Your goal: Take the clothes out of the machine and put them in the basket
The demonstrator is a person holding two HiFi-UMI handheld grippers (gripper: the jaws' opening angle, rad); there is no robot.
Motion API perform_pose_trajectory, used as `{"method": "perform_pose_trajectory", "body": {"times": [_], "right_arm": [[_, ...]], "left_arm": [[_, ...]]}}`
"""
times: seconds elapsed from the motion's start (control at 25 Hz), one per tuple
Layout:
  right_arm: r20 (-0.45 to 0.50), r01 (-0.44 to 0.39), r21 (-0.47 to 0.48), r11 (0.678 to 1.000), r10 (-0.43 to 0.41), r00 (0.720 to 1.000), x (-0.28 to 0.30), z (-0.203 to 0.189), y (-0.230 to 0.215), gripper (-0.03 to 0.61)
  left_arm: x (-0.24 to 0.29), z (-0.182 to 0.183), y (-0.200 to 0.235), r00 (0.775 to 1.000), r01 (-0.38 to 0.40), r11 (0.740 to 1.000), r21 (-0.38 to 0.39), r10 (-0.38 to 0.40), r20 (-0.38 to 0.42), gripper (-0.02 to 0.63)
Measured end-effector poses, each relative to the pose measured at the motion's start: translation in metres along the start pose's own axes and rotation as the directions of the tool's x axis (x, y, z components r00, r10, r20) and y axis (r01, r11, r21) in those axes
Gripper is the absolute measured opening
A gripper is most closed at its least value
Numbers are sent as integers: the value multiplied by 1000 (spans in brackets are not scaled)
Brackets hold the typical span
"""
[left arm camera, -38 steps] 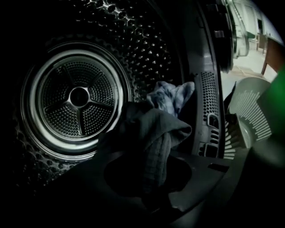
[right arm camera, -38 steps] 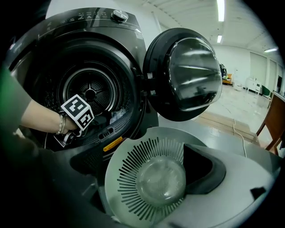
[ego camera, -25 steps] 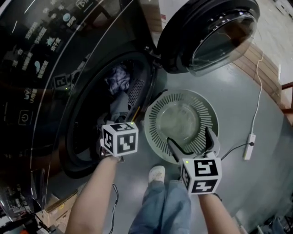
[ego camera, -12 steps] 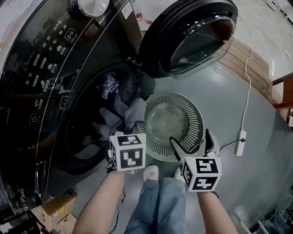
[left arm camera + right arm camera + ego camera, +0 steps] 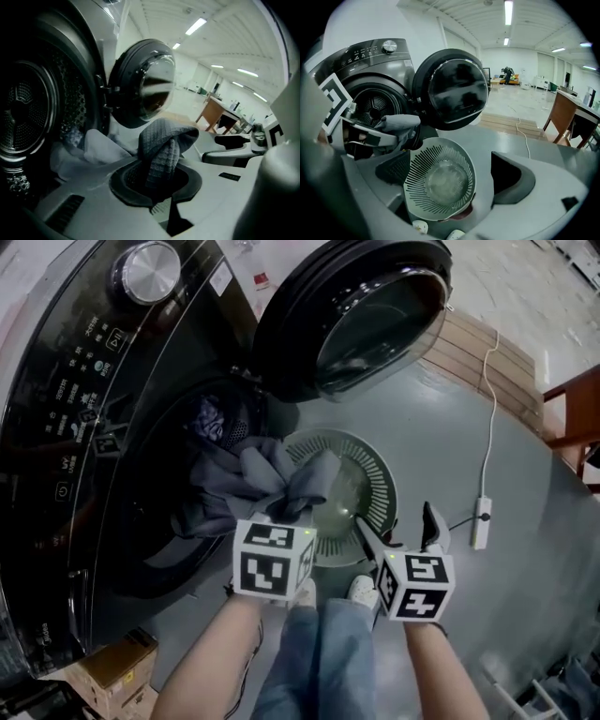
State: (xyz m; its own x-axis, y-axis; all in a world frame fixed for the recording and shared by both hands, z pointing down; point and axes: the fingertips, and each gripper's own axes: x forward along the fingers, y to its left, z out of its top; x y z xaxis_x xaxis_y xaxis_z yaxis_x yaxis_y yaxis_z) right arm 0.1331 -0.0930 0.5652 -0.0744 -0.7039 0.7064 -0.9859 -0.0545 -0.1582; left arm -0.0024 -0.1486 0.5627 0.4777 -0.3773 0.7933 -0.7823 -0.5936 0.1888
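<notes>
A grey waffle-knit garment (image 5: 272,479) stretches from the washer drum (image 5: 178,493) to the left rim of the round grey slatted basket (image 5: 366,479) on the floor. My left gripper (image 5: 298,512) is shut on one bunched end of it, seen close up as grey cloth (image 5: 161,150) pinched between the jaws. A blue-and-white patterned piece (image 5: 211,418) lies deeper in the drum. My right gripper (image 5: 396,521) stands open at the basket's near right edge with nothing in it. In the right gripper view the basket (image 5: 438,180) lies right below the open jaws.
The round washer door (image 5: 366,315) hangs open above the basket. A white power strip (image 5: 480,521) and its cable lie on the floor at the right, beside a wooden platform (image 5: 487,362). The person's shoes (image 5: 361,589) touch the basket's near side. A cardboard box (image 5: 112,667) sits bottom left.
My left gripper has come out of the drum and moved right toward the basket, dragging the grey garment with it. The right gripper has shifted a little and stayed open.
</notes>
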Motion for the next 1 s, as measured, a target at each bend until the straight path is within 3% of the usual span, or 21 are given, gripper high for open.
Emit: {"method": "perform_pose_trajectory", "body": {"times": [0.16, 0.32, 0.6, 0.72, 0.8, 1.0], "right_arm": [[-2, 39, 22, 999, -39, 999, -2, -2, -18, 532], [-18, 90, 51, 995, -89, 996, -5, -8, -39, 528], [-45, 105, 78, 991, -101, 994, -3, -18, -47, 518], [-49, 95, 72, 993, -91, 995, 0, -19, -42, 518], [-52, 86, 65, 994, -83, 995, 2, -21, -39, 518], [-68, 65, 43, 997, -62, 996, 9, -26, -29, 518]], "left_arm": [[4, 2, -46, 976, 217, 976, -9, -217, -1, 43], [5, 5, -66, 954, 300, 953, -42, -299, 23, 43], [19, -15, -55, 979, 199, 979, -43, -200, -39, 65], [26, -23, -47, 984, 158, 986, -44, -161, -75, 329], [30, -28, -36, 989, 113, 993, -23, -115, -94, 362], [31, -42, -2, 992, 7, 999, 45, -1, -124, 374]]}}
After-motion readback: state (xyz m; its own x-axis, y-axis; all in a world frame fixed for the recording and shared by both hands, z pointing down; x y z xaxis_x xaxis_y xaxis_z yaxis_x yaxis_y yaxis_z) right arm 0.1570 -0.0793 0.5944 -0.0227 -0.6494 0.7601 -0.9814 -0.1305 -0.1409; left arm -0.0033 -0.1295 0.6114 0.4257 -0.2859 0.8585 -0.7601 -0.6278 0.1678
